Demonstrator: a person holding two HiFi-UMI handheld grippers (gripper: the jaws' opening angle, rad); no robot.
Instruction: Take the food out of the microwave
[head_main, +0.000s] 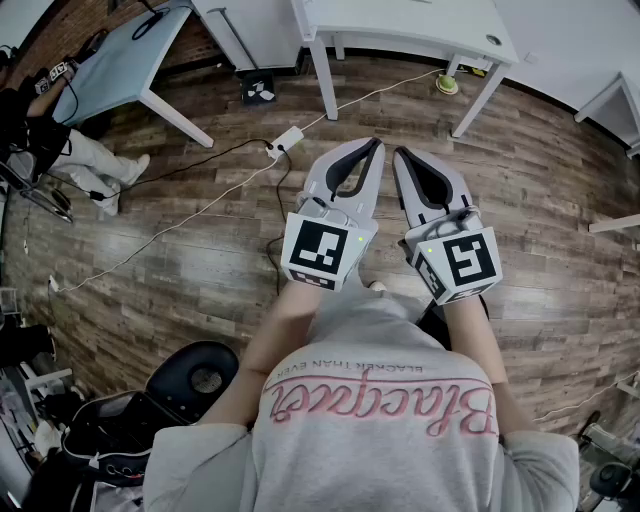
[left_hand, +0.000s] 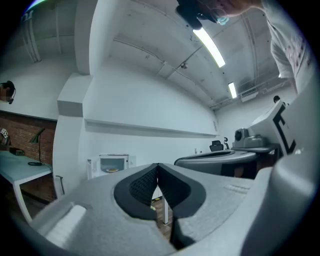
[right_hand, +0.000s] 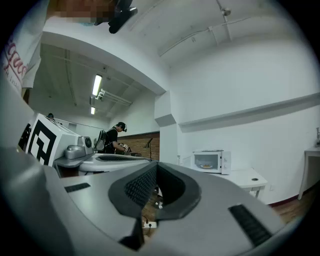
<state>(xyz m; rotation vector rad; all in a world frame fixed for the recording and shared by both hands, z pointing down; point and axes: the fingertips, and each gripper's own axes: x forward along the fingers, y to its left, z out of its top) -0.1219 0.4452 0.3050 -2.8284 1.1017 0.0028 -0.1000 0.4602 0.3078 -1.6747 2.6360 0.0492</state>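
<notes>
Over at the far left, a seated person in pale trousers (head_main: 80, 155) keeps to a pale blue desk (head_main: 120, 60) and takes no part in this job. A white power strip (head_main: 285, 140) lies on the wood-plank floor (head_main: 200, 270) with thin cables trailing off it, right in the path ahead, so I'd call that a trip risk.

The person in the grey sweatshirt with pink lettering (head_main: 380, 450) stands mid-room and holds both tools out level, side by side. The left gripper (head_main: 372, 150), grey with black ribbed pads, has its jaws pressed together at the tips with nothing between them. Just beside it, the right gripper (head_main: 402, 155) is closed tight as well, and empty. I'd guess they are carried closed and level because nothing is within reach to grasp.

Both point at the far wall, where a small white microwave (right_hand: 212, 161) stands on a long white desk (right_hand: 250, 179). Its door may be swung open to the left, though it is too small to be sure. The food (right_hand: 205, 166), a yellowish portion on a plate, sits inside the lit cavity, well apart from both tools. By my reckoning the task has barely started. The walk across comes first, and the jaws must part before any reach inside.
</notes>
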